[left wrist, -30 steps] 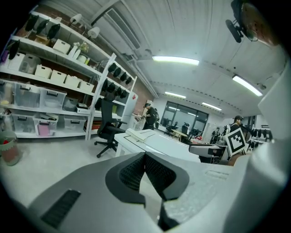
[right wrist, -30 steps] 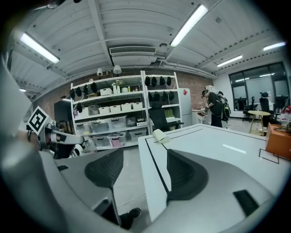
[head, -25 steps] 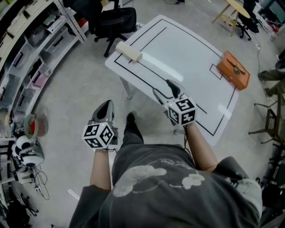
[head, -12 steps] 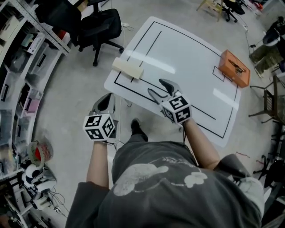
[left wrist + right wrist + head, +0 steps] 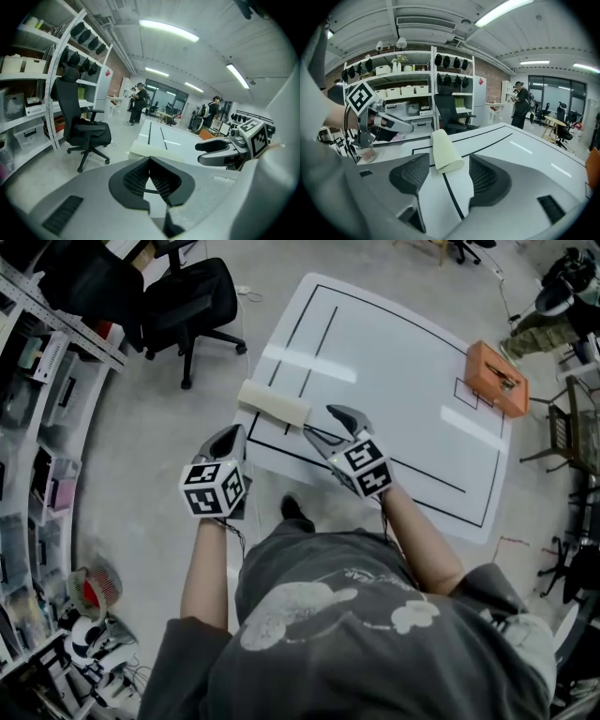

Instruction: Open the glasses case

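In the head view, the glasses case (image 5: 274, 403) lies shut on the near left part of the white table (image 5: 394, 352). Its long axis runs from far left to near right. The right gripper (image 5: 319, 421) has its jaws spread, and their tips are just beside the near right end of the case. The left gripper (image 5: 229, 437) hangs off the table edge, near the other end of the case but not touching it. I judge that the right one is the nearer. Well apart, at the far right of the table, stands an orange box (image 5: 495, 379). An office chair (image 5: 187, 296) is on the floor beyond the left gripper.

In the left gripper view, the jaws are pressed together with nothing between them. The case shows as a pale slab just ahead of the tips and a little to the right. The right gripper is seen further to the right.

In the right gripper view, the jaws stand wide apart and hold nothing. The case lies straight ahead of the gap. Its near end is just at the mouth, and its long axis runs away from the jaws, leaning a little left. A closing here would probably take the case by its end.

By count: one glasses case, two grippers, one orange box, one chair.
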The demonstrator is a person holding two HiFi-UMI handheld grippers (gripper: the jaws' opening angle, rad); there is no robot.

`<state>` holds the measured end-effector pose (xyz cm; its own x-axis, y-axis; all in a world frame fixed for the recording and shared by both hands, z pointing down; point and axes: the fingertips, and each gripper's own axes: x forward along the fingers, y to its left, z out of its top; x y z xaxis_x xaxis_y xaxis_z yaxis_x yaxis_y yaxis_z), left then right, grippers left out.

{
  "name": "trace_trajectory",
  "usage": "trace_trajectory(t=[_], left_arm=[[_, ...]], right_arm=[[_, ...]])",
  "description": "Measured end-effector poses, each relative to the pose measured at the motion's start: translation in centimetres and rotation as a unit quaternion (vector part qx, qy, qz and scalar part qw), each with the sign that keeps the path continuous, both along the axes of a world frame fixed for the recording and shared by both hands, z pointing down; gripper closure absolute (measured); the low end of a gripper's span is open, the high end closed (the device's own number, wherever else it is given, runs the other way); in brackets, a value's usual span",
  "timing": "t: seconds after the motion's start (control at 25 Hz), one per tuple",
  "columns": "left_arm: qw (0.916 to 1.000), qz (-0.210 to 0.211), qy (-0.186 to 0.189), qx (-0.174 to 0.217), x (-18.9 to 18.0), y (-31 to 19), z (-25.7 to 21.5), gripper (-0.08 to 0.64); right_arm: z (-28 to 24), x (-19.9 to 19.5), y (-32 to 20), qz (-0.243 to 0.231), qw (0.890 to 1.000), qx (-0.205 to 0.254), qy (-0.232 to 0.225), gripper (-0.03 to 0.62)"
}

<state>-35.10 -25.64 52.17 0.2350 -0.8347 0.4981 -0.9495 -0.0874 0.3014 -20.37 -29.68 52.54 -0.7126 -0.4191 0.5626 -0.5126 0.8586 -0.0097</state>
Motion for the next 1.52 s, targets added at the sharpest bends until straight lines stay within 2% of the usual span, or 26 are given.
trace_trajectory(t=[0.32, 0.92, 1.08, 1.32, 1.52], left_arm=[[0.9984, 0.024, -0.006, -0.052, -1.4, -3.3, 3.3, 0.558], [0.9949, 0.041, -0.022, -0.09, -1.5, -5.7, 5.4, 0.558], [0.9927, 0.037, -0.03, -0.111, -1.7, -6.0, 5.9, 0.558], [0.9909, 0.036, -0.027, -0.127, -1.6, -6.0, 6.2, 0.557], [0.9909, 0.038, -0.021, -0.127, -1.6, -6.1, 6.2, 0.557]], right_arm=[[1.7, -0.8, -1.4, 0.01, 0.999, -0.003, 0.03, 0.337], [2.7, -1.8, -2.2, 0.02, 0.999, -0.008, 0.044, 0.337], [2.9, -1.8, -2.3, 0.02, 0.998, -0.007, 0.052, 0.337], [3.1, -2.6, -1.8, -0.015, 0.998, 0.001, 0.063, 0.319], [4.2, -3.3, -1.3, -0.055, 0.993, 0.02, 0.101, 0.308]])
